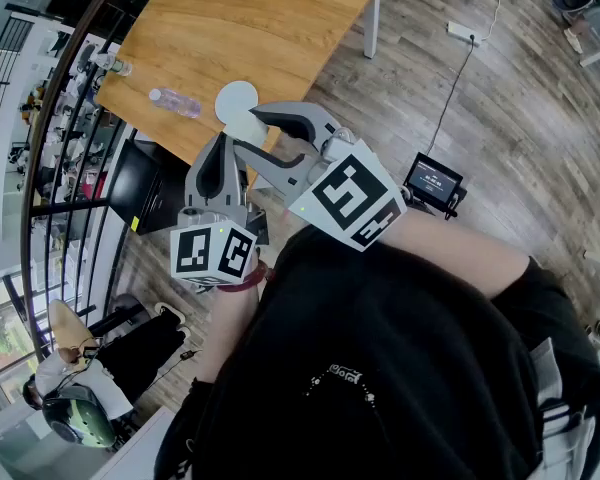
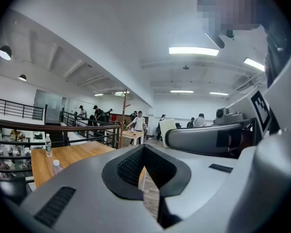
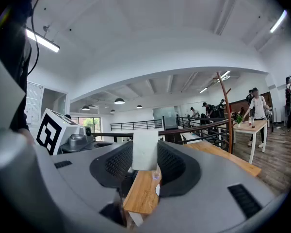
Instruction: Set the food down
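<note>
Since the white plate (image 1: pixel 235 96) on the wooden table (image 1: pixel 250 18) lies ahead, I hold my right gripper (image 3: pixel 145 147) level, clamped on a pale slab (image 3: pixel 145 154) (presumably the food); the left gripper (image 2: pixel 143 147) is closed and empty.

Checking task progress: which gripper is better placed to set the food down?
Right. The right gripper holds the white food piece, facing the wooden table; the left gripper is shut, empty.

Left tongs (image 2: pixel 143 149) pressed together, empty — wooden table (image 2: pixel 77 154) (two bottles (image 2: pixel 56 166) on it) beyond.
</note>
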The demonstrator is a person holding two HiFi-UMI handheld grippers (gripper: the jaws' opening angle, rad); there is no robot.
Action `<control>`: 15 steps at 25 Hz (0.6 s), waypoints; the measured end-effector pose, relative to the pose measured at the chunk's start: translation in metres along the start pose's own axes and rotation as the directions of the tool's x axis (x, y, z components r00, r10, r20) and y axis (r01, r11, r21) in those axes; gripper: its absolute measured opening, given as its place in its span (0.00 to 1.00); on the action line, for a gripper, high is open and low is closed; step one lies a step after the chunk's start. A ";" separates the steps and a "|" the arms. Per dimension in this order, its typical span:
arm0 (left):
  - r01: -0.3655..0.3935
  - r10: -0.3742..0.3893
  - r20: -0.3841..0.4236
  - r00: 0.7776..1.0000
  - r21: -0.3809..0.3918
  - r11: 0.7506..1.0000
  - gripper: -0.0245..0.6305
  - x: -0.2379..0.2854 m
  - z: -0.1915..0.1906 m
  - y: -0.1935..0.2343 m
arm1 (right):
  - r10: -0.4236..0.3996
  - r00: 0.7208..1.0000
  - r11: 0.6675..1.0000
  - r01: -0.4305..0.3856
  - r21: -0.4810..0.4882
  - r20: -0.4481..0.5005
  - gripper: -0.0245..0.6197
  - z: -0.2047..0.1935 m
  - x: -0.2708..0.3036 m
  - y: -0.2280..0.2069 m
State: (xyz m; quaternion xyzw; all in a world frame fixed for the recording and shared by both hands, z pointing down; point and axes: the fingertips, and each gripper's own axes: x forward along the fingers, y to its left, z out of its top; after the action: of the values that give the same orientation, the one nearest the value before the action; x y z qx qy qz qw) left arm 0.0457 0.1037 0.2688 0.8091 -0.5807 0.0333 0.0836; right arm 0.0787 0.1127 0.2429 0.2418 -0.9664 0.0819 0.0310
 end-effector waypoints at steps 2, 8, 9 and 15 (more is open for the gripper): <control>0.003 -0.003 -0.002 1.000 -0.002 1.000 0.05 0.000 0.000 -0.001 | 0.001 1.000 1.000 -0.001 0.004 -0.003 0.30 -0.002 0.000 0.001; 0.006 -0.006 -0.004 1.000 -0.011 1.000 0.05 0.004 -0.003 -0.004 | 0.007 1.000 1.000 -0.006 0.017 -0.009 0.30 -0.005 0.000 -0.002; 0.005 -0.005 -0.005 1.000 -0.013 1.000 0.05 0.003 -0.004 -0.004 | 0.008 1.000 1.000 -0.008 0.021 -0.010 0.30 -0.006 0.000 -0.001; 0.001 -0.001 -0.008 1.000 -0.032 0.999 0.05 0.001 -0.007 -0.005 | 0.036 0.999 0.997 -0.034 0.074 -0.031 0.30 -0.013 0.001 0.000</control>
State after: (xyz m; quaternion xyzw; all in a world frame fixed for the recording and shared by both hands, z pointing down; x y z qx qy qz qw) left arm 0.0511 0.1058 0.2753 0.8079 -0.5803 0.0274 0.0988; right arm 0.0780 0.1148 0.2561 0.2244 -0.9662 0.1219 0.0362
